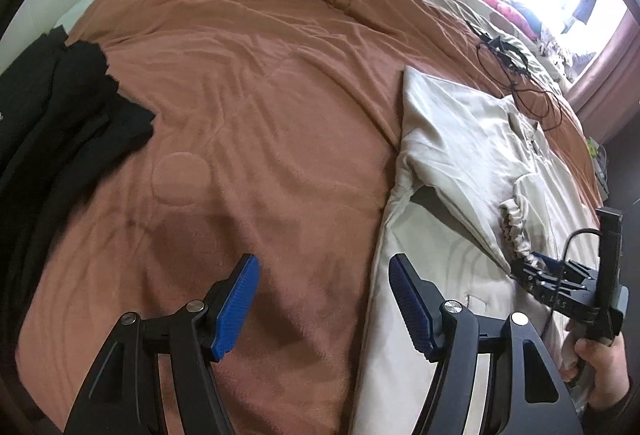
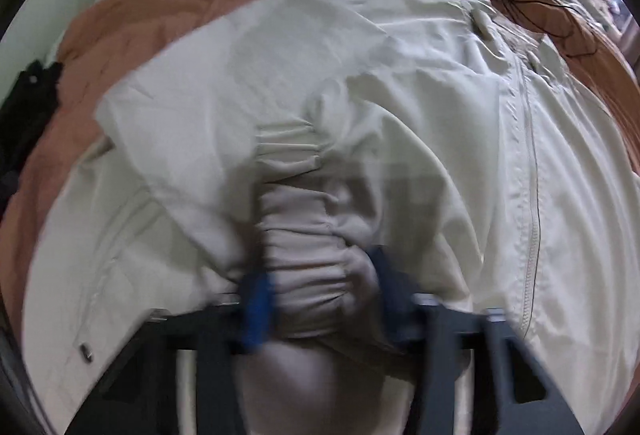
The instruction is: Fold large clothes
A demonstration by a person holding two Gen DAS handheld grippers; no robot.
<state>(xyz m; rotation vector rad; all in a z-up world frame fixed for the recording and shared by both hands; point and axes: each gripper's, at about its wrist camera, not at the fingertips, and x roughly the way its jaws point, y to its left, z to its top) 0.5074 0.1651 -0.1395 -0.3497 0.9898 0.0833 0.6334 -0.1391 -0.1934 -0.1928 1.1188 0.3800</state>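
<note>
While the right gripper pinches the beige jacket's elastic cuff, the left gripper, spread wide and holding nothing, cannot pin the jacket, so it may drag across the bedspread.

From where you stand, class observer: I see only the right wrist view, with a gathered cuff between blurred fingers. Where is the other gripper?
Observer: The left gripper hangs over the orange blanket, beside the cream jacket's left edge, its jaws wide apart and holding nothing.
Operator: Is my gripper really on the cuff?
Observer: Yes. In the left wrist view the right gripper is closed on the elastic cuff at the sleeve's end.
Operator: Anything else lying left of the jacket?
Observer: A pile of black clothing covers the blanket's far left side, much larger than the sliver in your view.
</note>
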